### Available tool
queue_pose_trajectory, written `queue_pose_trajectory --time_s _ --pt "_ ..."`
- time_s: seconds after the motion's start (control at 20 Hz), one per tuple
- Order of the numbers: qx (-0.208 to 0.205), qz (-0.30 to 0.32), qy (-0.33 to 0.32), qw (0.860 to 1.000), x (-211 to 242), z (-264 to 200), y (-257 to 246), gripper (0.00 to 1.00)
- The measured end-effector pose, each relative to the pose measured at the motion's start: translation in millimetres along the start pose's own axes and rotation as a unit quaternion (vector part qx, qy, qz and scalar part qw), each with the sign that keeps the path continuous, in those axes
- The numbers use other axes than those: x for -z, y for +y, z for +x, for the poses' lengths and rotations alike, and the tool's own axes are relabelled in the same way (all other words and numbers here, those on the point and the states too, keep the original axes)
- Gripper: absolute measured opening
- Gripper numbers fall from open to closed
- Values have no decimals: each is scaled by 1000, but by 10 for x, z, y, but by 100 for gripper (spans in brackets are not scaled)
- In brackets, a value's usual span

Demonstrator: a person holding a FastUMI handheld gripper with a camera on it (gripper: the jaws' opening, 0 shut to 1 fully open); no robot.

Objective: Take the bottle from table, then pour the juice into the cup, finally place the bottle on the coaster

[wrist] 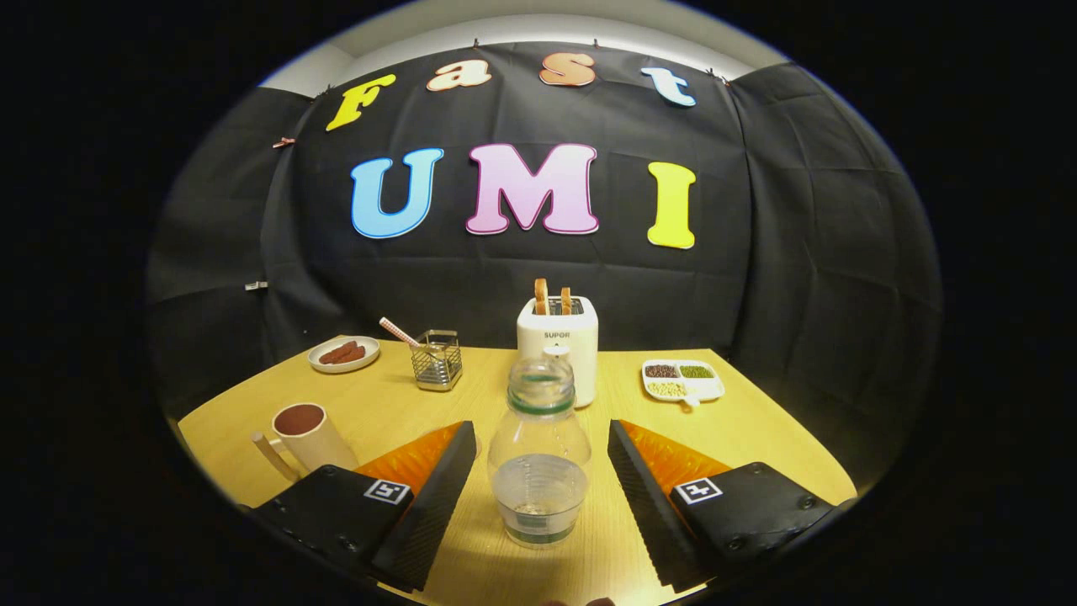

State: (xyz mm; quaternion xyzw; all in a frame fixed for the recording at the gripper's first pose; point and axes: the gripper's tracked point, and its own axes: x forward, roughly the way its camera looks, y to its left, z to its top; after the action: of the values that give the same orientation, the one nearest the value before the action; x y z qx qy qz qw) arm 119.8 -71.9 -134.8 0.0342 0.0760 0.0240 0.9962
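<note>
Bottle (539, 454): clear plastic, ribbed lower body, green neck ring, no cap visible. Stands upright on light wooden table (757, 429), approx. centred between the two gripper fingers. Small qty of clear liquid in the base.

Gripper (538, 480): fingers spread wide, black ribbed pads w/ orange backing. Left pad (433, 497) and right pad (644, 497) each stand apart from bottle wall; gap visible on both sides, no contact. Nothing held.

Cup (307, 433): cream mug w/ handle, dark red-brown inside, upright. Position: just beyond left finger, to the left of bottle, near table edge.

Other items, all beyond bottle:
- White toaster (558, 345), two bread slices up in slots; directly behind bottle, partly hidden by bottle neck.
- Wire mesh metal holder (437, 360) w/ striped stick leaning out to the left; left of toaster.
- Small round white plate (343, 353) w/ reddish sausages; left of holder, at far table edge.
- White divided tray (681, 380), three compartments w/ brown, green and pale-yellow grains; right of toaster.

Coaster: cannot tell location.
</note>
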Motion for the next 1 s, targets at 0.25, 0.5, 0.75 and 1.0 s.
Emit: queue_pose_trajectory --time_s 0.25,0.5,0.75,1.0 --pt "-3 13 6 1000 169 49 -10 98" --pt "-6 18 7 1000 247 108 -10 98" --pt "0 16 11 1000 344 135 -52 98" --pt "-8 4 9 1000 391 94 -23 96"
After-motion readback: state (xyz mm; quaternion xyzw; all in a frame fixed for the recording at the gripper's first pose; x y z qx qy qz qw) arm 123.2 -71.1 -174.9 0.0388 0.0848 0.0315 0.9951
